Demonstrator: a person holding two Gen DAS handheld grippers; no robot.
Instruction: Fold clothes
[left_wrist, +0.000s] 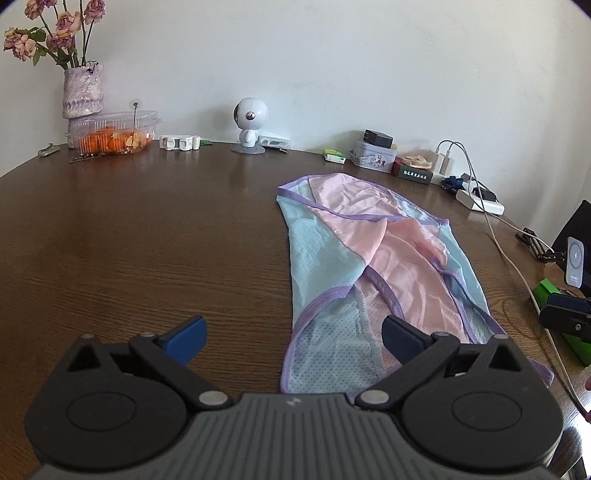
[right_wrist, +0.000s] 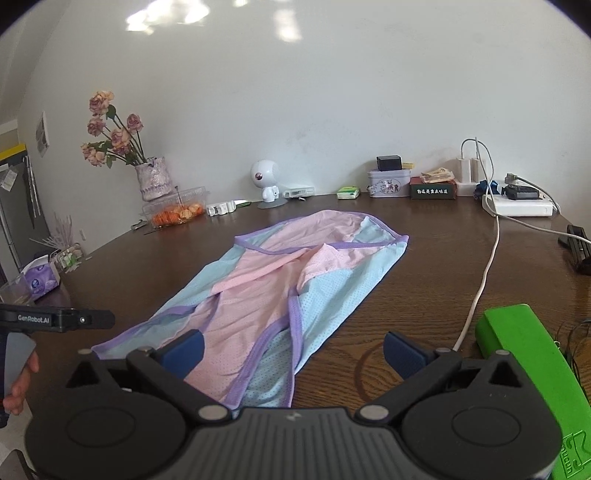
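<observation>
One garment (right_wrist: 280, 291) lies flat on a brown wood-grain worktop (left_wrist: 147, 236): a thin mesh piece in pale blue and pink panels, edged with purple binding, stretched lengthwise away from the viewer, its sides folded inward so the pink overlaps the blue. Its near hem lies at the worktop's near edge.

Two tongs are present. The left tongs (left_wrist: 293, 334) stand fully spread, blue pads (left_wrist: 192, 332) well apart, holding nothing; the garment's near left corner lies beneath the right-hand pad. The right tongs (right_wrist: 293, 349) are likewise spread wide and empty, over the garment's near right portion. A person's hand (right_wrist: 20, 384) shows at the left edge of the right wrist view.

Along the white wall (left_wrist: 332, 66): one vase of dried roses (right_wrist: 153, 177), one clear plastic food box (left_wrist: 112, 131), one small white round-headed figure (left_wrist: 251, 122), one patterned tin (right_wrist: 388, 182), one dark lettered box (right_wrist: 432, 190), one white power strip (right_wrist: 517, 208) with a white cable (right_wrist: 487, 266) running toward the near edge. One green block (right_wrist: 532, 369) sits at the near right.
</observation>
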